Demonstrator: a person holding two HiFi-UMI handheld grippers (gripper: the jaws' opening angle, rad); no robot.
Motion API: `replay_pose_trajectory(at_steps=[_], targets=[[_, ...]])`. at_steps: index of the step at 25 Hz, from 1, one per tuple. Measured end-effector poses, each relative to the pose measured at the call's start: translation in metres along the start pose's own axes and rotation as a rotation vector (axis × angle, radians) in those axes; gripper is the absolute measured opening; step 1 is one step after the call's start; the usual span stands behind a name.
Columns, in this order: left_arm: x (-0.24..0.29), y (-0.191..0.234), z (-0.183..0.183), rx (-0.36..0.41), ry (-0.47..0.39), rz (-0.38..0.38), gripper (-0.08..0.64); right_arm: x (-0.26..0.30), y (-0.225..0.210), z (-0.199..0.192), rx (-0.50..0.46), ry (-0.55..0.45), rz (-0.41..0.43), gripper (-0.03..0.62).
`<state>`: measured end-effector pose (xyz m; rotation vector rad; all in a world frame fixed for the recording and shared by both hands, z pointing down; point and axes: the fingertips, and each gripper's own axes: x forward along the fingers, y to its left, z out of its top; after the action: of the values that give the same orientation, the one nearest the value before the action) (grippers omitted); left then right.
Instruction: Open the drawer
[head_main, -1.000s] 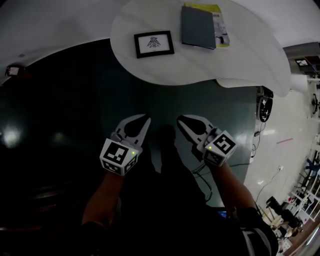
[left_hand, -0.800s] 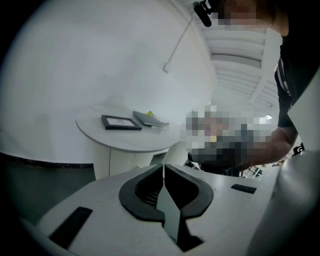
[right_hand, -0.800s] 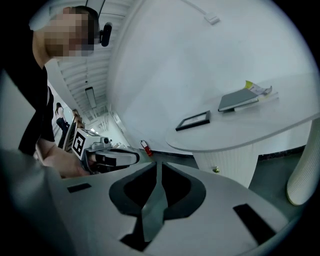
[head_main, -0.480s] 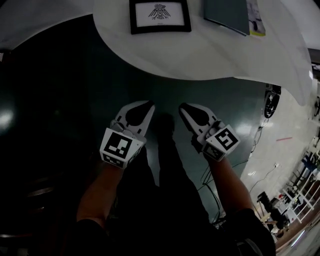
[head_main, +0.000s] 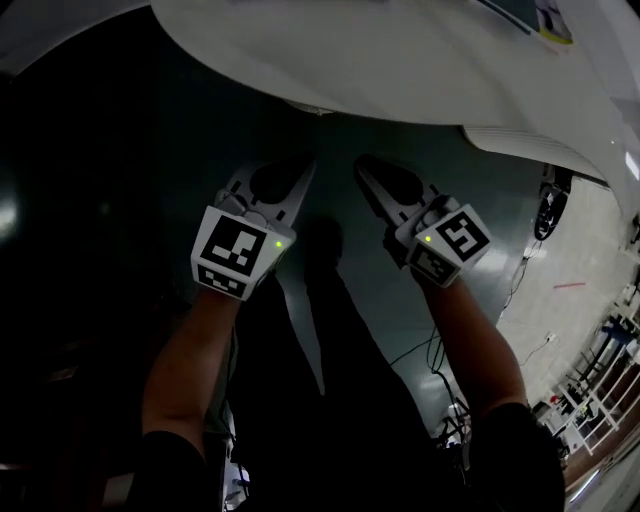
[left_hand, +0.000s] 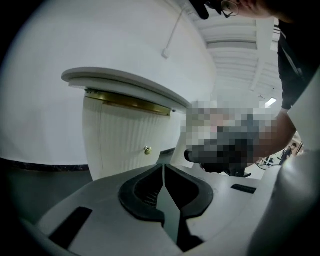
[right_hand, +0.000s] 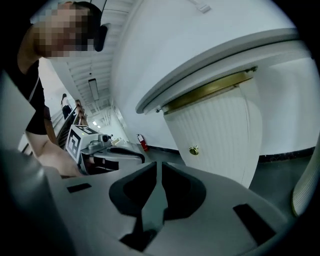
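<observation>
Under the round white tabletop (left_hand: 125, 82) stands a white ribbed drawer front (left_hand: 125, 140) with a gold trim band above it and a small brass knob (left_hand: 147, 150). The right gripper view shows the same knob (right_hand: 193, 149) on that front (right_hand: 220, 135). The front looks flush. My left gripper (head_main: 300, 176) and right gripper (head_main: 362, 166) are held side by side just below the table's edge (head_main: 400, 70). Both are shut with nothing between the jaws and stay short of the knob. The left gripper's tips (left_hand: 164, 168) and the right gripper's tips (right_hand: 161, 165) both point toward the drawer front.
A dark green floor (head_main: 140, 180) lies under the table. Cables (head_main: 432, 352) trail on the floor at the right. A book's corner (head_main: 535, 15) shows on the tabletop at the far right. Each gripper shows in the other's view, the left one's marker cube (right_hand: 80, 142) included.
The view has dropped and closed in on the table. The framed picture and most of the book have slid out at the top. Both grippers moved forward under the table's edge, still shut.
</observation>
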<state>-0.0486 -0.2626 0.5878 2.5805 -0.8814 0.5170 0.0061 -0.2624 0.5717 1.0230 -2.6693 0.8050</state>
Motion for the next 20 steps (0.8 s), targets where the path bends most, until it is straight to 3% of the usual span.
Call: replay_pose_trajectory(at_steps=[7,12,16,20], targets=[[0.039,0.029,-0.015,0.087,-0.012,0.009,0.021,0.023,-0.04,-0.019,-0.186,-0.005,-0.029,0.018],[0.115,0.034,-0.011,0.21,-0.024,-0.008,0.023,0.037,-0.096,-0.016,-0.324,0.003,-0.035,0.018],[0.106,0.042,-0.006,0.296,-0.015,-0.004,0.066,0.057,-0.081,-0.01,-0.532,0.094,-0.084,0.018],[0.128,0.049,0.001,0.34,0.0,0.012,0.088,0.058,-0.101,0.0,-0.584,0.131,-0.093,0.018]])
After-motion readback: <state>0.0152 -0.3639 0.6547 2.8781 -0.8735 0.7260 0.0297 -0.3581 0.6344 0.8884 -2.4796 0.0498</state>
